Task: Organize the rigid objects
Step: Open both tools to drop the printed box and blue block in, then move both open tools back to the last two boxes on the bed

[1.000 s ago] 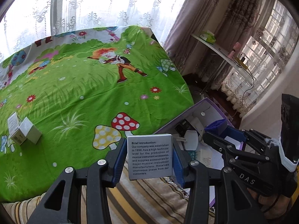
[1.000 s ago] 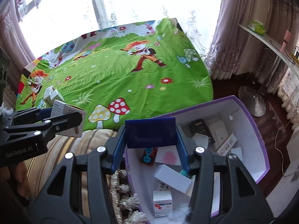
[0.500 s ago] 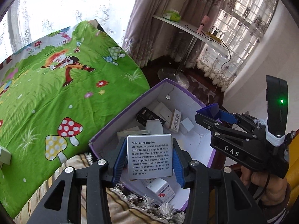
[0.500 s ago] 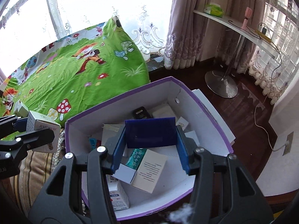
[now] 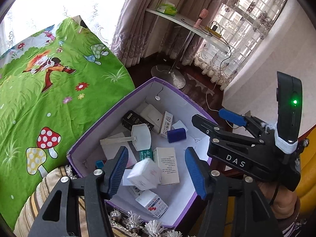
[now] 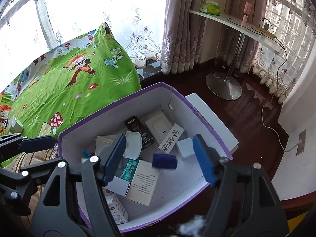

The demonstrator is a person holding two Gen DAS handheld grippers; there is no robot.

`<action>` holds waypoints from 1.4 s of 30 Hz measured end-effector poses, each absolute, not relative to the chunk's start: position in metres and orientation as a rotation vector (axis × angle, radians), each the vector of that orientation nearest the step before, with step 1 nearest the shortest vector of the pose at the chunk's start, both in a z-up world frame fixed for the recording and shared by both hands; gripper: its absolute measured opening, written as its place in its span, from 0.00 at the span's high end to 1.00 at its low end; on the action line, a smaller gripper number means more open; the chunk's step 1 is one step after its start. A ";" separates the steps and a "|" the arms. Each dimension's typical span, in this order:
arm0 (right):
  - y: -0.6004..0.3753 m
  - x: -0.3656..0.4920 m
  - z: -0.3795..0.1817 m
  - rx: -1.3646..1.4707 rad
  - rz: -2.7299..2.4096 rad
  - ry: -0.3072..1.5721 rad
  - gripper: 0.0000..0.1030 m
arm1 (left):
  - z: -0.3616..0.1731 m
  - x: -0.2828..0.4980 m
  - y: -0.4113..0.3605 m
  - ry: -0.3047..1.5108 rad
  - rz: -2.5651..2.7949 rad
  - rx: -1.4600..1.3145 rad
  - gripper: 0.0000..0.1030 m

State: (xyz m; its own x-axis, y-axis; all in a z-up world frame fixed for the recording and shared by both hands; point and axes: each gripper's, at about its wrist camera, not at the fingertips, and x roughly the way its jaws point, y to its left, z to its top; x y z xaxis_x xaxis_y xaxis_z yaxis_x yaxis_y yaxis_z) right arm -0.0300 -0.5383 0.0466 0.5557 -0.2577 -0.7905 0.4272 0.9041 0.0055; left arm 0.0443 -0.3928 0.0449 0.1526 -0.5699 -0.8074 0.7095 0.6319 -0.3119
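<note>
Left wrist view: left gripper [image 5: 156,169] jaws opening, pads clear of a blurred white box [image 5: 144,174] loose between them, above the purple storage box [image 5: 94,130]. Right gripper [image 6: 160,159] jaws opening too, a blurred blue box [image 6: 164,161] free between them over the same bin. Green cartoon bedsheet [image 5: 39,90] lies far left.

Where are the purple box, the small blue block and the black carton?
purple box [image 6: 110,106]: right wrist view, far rim.
small blue block [image 6: 164,161]: right wrist view, its front face.
black carton [image 6: 139,131]: right wrist view, its top face.
</note>
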 end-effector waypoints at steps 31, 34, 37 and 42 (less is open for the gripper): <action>-0.371 0.044 0.088 0.037 -0.028 0.873 0.25 | 0.070 0.112 -0.179 0.926 -0.478 0.010 0.39; -0.350 0.055 0.090 0.023 0.024 0.873 0.25 | 0.065 0.124 -0.150 0.940 -0.413 -0.025 0.39; -0.330 0.067 0.089 0.014 0.079 0.881 0.25 | 0.061 0.136 -0.123 0.950 -0.360 -0.051 0.39; -0.294 0.090 0.086 -0.012 0.157 0.902 0.25 | 0.058 0.152 -0.085 0.964 -0.278 -0.088 0.39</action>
State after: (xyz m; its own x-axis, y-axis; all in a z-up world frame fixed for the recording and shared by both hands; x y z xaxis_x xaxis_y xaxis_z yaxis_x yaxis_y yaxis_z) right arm 0.0899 -0.2942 0.0860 0.6096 0.1307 -0.7818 -0.1411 0.9885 0.0552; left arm 0.1522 -0.0851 0.0583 0.5381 -0.2726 -0.7976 0.1945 0.9609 -0.1972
